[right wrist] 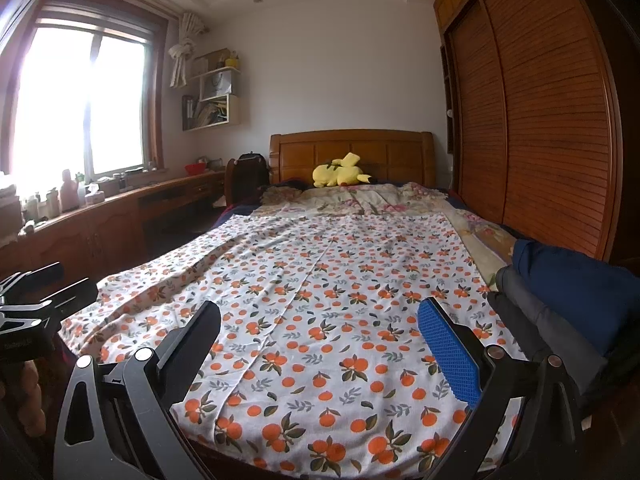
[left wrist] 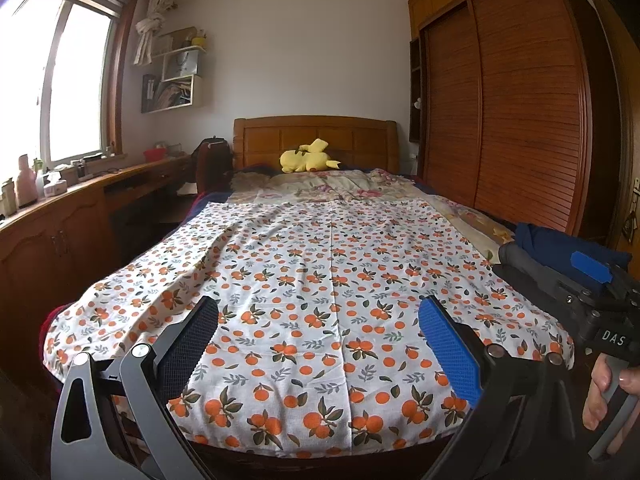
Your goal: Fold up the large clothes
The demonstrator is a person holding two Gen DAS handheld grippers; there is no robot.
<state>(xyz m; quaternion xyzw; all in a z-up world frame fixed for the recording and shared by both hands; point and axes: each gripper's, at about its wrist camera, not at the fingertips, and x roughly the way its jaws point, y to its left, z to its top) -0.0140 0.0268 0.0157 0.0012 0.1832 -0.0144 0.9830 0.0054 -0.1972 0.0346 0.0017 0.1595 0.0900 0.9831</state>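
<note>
A large white cloth with an orange-fruit print (left wrist: 312,280) (right wrist: 320,300) lies spread flat over the foot half of the bed, with a crease down its middle and wrinkles at its left side. My left gripper (left wrist: 320,332) hovers open above the cloth's near edge, nothing between its fingers. The right gripper (right wrist: 320,336) is open too, over the near right part of the cloth. In the left wrist view the right gripper's body (left wrist: 600,312) shows at the right edge, held by a hand (left wrist: 604,392). The left gripper's body (right wrist: 36,312) shows at the left edge of the right wrist view.
Folded dark clothes (right wrist: 568,304) (left wrist: 560,248) are stacked at the bed's right edge. A floral quilt (right wrist: 360,200) and a yellow plush toy (right wrist: 340,172) lie near the wooden headboard (right wrist: 352,148). A wardrobe (right wrist: 540,112) stands right; a desk (right wrist: 120,208) under the window left.
</note>
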